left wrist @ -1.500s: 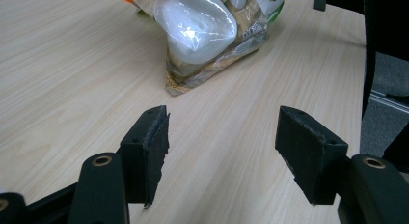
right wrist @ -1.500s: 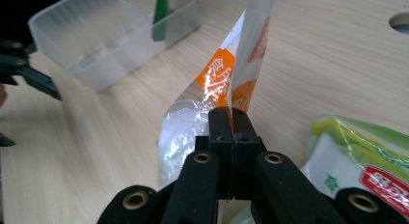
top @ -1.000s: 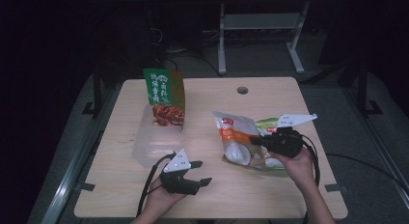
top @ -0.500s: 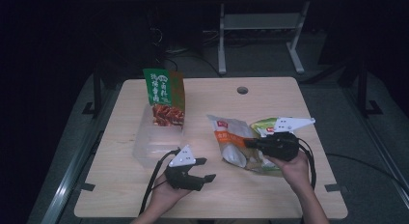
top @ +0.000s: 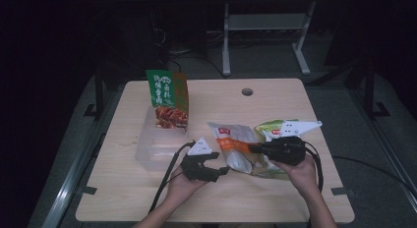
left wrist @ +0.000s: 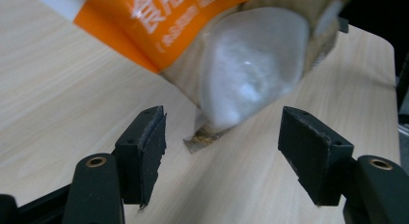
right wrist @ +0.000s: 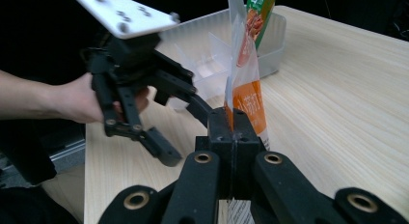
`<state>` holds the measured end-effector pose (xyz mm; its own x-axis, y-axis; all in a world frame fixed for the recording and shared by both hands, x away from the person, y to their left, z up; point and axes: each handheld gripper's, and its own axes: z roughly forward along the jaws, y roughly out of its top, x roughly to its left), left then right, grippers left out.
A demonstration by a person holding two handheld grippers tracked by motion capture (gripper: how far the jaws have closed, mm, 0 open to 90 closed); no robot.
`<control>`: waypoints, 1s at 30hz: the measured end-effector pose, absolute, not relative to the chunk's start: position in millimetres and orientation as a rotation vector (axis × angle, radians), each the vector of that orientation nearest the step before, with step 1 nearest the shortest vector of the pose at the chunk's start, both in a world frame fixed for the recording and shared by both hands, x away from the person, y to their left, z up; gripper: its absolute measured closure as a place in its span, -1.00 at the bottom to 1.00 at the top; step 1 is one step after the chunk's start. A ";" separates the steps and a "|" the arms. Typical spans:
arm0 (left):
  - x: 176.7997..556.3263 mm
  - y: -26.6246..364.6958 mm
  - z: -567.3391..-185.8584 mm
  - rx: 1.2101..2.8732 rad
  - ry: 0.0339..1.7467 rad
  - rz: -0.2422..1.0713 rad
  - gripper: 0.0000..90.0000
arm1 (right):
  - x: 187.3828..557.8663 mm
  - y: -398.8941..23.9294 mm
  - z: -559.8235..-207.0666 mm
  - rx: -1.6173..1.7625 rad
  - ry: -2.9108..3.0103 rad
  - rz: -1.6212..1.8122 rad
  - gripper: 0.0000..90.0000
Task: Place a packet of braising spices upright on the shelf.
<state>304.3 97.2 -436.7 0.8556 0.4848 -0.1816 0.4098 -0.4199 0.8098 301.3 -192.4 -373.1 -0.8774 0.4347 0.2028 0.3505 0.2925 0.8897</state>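
Clamped shut in the right gripper (right wrist: 231, 132), pads pressed flat together on one thin edge of the orange snack bag (right wrist: 246, 103). Spread wide on the left gripper (left wrist: 222, 147), nothing between the pads (left wrist: 149, 147). Just ahead of that gap and a little above it, the bag's puffed free end, near but apart. Long axis running level from the right pinch toward the left fingers, so closer to the left hand for a second grip. Seen along the left jaws: the wrinkled corner seal hanging low over the table (left wrist: 72, 89). Seen from above instead: the clear bin (top: 147, 149) with a green pouch (top: 167, 98), beyond the left fingers.
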 end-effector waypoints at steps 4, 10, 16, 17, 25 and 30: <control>316.3 91.6 -442.1 2.035 0.671 0.028 -0.13 | 302.3 -194.5 -374.4 0.741 2.466 1.665 1.00; 324.3 85.9 -446.3 1.997 0.656 -0.046 0.54 | 304.0 -197.8 -376.8 0.743 2.463 1.668 1.00; 323.5 85.6 -443.0 1.998 0.641 -0.019 0.96 | 305.7 -200.9 -379.0 0.756 2.460 1.654 1.00; 322.7 85.4 -442.3 2.003 0.639 -0.005 0.98 | 305.7 -200.9 -379.0 0.763 2.464 1.654 1.00; 313.0 89.6 -436.4 2.048 0.631 0.113 1.00 | 309.0 -196.7 -383.7 0.792 2.477 1.591 0.99; 308.8 95.4 -434.8 2.063 0.639 0.145 1.00 | 310.0 -193.1 -391.8 0.815 2.505 1.541 0.94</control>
<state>308.8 95.4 -434.8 0.8571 0.4943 -0.1452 0.3833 -0.4235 0.8208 310.0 -193.1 -391.8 -0.8536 0.4827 0.1957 0.3923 0.3487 0.8512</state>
